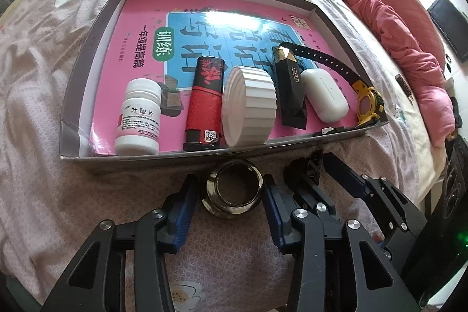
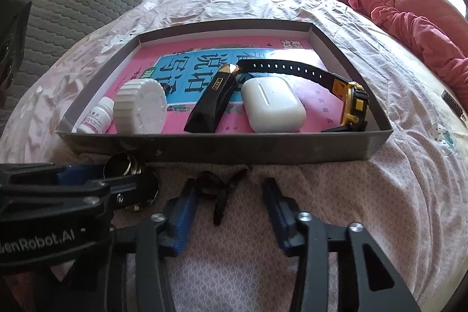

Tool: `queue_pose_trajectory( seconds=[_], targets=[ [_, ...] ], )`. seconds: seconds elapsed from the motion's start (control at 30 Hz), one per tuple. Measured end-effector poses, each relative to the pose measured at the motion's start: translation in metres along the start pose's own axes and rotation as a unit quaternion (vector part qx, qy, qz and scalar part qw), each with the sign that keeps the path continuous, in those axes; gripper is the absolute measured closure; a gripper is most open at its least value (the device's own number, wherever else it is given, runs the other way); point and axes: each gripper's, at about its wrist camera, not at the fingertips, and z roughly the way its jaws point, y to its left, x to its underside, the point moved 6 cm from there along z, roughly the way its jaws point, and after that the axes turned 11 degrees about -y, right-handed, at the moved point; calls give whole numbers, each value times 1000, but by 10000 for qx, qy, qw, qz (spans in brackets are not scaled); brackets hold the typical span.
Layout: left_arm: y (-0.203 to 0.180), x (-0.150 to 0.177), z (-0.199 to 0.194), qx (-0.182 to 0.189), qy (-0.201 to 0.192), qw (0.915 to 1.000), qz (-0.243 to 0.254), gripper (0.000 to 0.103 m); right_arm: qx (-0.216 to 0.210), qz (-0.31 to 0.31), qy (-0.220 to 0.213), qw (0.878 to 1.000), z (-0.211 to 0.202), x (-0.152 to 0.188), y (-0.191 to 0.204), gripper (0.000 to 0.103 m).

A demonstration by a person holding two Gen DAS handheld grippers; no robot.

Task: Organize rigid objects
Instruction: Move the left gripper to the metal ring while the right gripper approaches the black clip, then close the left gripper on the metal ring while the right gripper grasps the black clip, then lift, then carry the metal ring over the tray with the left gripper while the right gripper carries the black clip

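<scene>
A shallow grey tray (image 1: pixel 96 19) is seen across the middle of both views, resting on a pink bedsheet (image 1: pixel 44 95). Along its near wall a row has been laid out: a white pill bottle (image 1: pixel 139 117), a red and black lighter (image 1: pixel 204 103), a ribbed white cap (image 1: pixel 248 104), a black lipstick case (image 1: pixel 289 89), a white earbud case (image 1: pixel 324 95) and a black and yellow watch (image 1: pixel 368 104).

Outside the tray, in the lower centre of the left wrist view, a dark metal ring (image 1: pixel 232 190) is found lying flat on the sheet, its opening facing up. The left gripper (image 1: pixel 231 195) is held wide, and the ring sits directly between its blue pads (image 1: pixel 182 221), just short of touching on either side as far as can be judged. Being round, the ring offers no long axis to be matched, so a straight closing should suffice.

The right gripper (image 2: pixel 231 203) is also spread wide and holds nothing. A small black object (image 2: pixel 216 192), possibly a clip or cord though it is too dark to be named, lies between its fingers toward the left one, its length running roughly away from the camera toward the tray.

The ring is judged to be the left gripper's next pick, the tray lying straight ahead above it in the frame.
</scene>
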Motion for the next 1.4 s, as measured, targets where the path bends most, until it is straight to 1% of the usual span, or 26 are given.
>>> queue_pose_trajectory(
  seconds=[0.07,0.13,0.17,0.2,0.23,0.27,0.33,0.4,0.6,0.77,1.1,1.4],
  targets=[
    [-1,0,2,16,8,10000,14,59,-28,6,-6,10000,1,0,0,69],
    [-2,0,2,22,-28,9999,99,60,-57,106,-17,9999,-1,0,-3,72],
    [-2,0,2,30,-30,9999,94,60,-65,169,-20,9998,-2,0,-4,75],
    [-1,0,2,47,-29,10000,63,60,-75,203,-22,9998,-3,0,-6,75],
    [-1,0,1,66,-31,10000,30,64,-80,219,-32,9997,-5,0,-7,75],
    [-1,-1,0,91,-49,9999,19,66,-86,218,-32,9997,-6,1,-7,76],
    [-2,-1,-3,54,-79,9999,70,66,-113,256,-22,9996,-9,2,-9,78],
    [-4,-1,-6,44,-123,9998,142,66,-87,275,-49,9996,-14,3,-12,78],
    [6,0,-20,56,-197,9998,-58,66,-89,476,-124,9988,-29,2,-24,78],
    [14,-2,-45,72,-416,9990,-144,66,-160,612,-242,9977,-46,-4,-27,78],
    [26,-20,-86,44,-849,9960,-284,66,-202,498,-740,9958,-81,-34,-22,78],
    [34,-33,-106,-46,-1097,9932,-384,66,-169,458,-979,9940,-103,-46,-23,78]
  ],
)
